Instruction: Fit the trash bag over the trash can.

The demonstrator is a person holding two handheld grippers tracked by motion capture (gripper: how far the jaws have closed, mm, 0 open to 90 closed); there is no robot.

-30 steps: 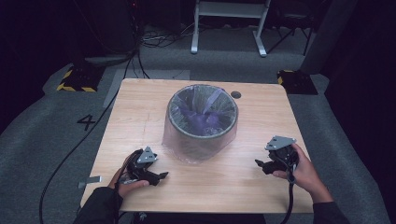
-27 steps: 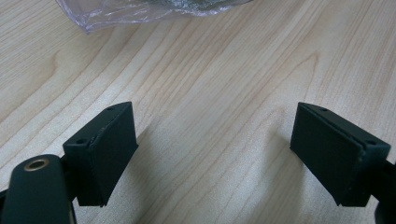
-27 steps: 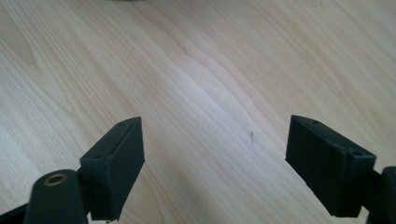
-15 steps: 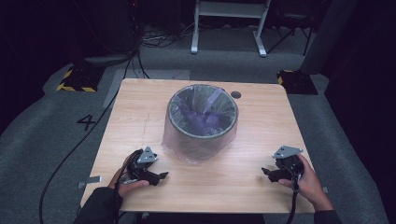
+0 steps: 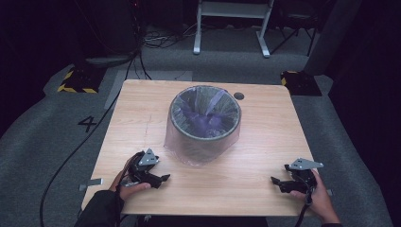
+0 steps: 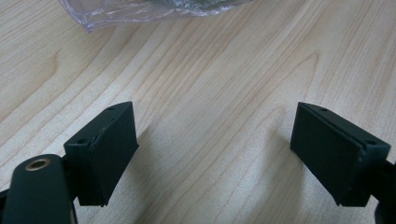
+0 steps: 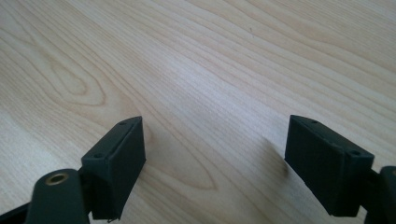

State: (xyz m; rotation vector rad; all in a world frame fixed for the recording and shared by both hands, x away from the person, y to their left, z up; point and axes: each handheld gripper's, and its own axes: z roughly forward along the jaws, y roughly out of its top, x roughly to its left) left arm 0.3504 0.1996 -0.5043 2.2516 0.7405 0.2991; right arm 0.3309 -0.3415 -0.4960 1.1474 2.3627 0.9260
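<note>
Table lit from above, dark bkgd, soft high view, sharp gripper views

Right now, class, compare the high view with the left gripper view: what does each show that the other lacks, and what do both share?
High view alone: the whole bin with its purple-tinted liner, the right gripper in the person's hand near the table's right front corner, and the grey floor with cables.

Left gripper view alone: the left gripper up close, jaws wide apart with bare wood grain between them.

Shared: the wooden table, the clear plastic bag edge at the bin's base, and the left gripper itself.
</note>
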